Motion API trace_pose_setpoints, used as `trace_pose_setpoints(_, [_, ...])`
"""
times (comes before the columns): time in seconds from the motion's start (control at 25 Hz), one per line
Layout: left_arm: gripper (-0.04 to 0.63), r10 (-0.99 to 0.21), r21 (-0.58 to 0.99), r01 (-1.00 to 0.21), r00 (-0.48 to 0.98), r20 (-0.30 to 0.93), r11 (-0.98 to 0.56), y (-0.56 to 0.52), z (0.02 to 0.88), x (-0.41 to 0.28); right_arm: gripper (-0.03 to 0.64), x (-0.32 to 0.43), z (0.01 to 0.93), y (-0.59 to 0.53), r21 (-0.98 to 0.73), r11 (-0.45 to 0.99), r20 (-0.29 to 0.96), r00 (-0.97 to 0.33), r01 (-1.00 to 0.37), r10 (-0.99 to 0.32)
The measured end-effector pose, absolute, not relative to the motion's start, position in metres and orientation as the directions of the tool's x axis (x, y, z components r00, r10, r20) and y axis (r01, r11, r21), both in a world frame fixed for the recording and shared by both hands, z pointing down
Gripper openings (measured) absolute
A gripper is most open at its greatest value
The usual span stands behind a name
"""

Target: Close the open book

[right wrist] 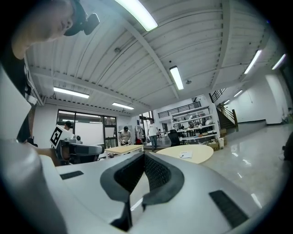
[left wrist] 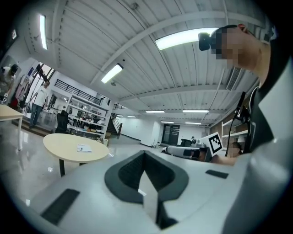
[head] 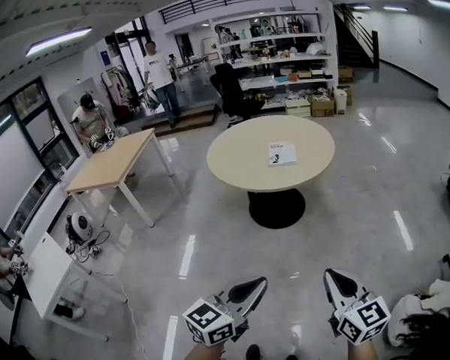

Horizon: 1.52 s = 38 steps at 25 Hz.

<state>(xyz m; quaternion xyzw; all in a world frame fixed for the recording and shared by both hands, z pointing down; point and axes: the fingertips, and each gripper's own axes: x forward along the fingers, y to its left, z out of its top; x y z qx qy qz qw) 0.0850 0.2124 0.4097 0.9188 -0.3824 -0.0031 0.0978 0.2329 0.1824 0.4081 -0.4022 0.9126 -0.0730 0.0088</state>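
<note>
Lying well beyond left tongs and right tongs is the book.

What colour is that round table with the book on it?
The table has a pale beige top and a black base; head view shows it best.

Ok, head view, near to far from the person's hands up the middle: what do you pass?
Left claw and right claw, side by side → round table → book lying on it → black chair → shelves.

Open floor runs up to 1 round table
</note>
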Motion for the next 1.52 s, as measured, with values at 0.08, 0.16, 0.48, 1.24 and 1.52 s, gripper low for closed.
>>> trace_pose_setpoints(0.08, [-0.017, -0.703, 0.183, -0.702, 0.708, 0.075, -0.688, 0.23, 0.409, 0.086, -0.002, 0.232, 0.404, 0.197, -0.143, 0.669, 0.034, -0.68, -0.729, -0.733])
trace_pose_setpoints(0.16, [-0.017, -0.701, 0.181, -0.702, 0.709, 0.08, -0.689, 0.245, 0.411, 0.084, -0.002, 0.227, 0.402, 0.209, -0.144, 0.673, 0.027, -0.683, -0.725, -0.73])
trace_pose_setpoints(0.48, [-0.017, -0.704, 0.196, -0.701, 0.707, 0.07, -0.685, 0.315, 0.425, 0.042, 0.0, 0.192, 0.409, 0.279, -0.144, 0.649, 0.031, -0.659, -0.747, -0.751])
trace_pose_setpoints(1.24, [-0.017, -0.705, 0.181, -0.698, 0.709, 0.033, -0.693, 0.374, 0.406, 0.032, -0.002, 0.19, 0.391, 0.328, -0.163, 0.615, 0.008, -0.625, -0.771, -0.781])
trace_pose_setpoints(1.52, [-0.017, -0.699, 0.177, -0.694, 0.714, 0.041, -0.698, 0.381, 0.405, 0.056, -0.002, 0.207, 0.389, 0.336, -0.15, 0.623, 0.001, -0.63, -0.768, -0.777])
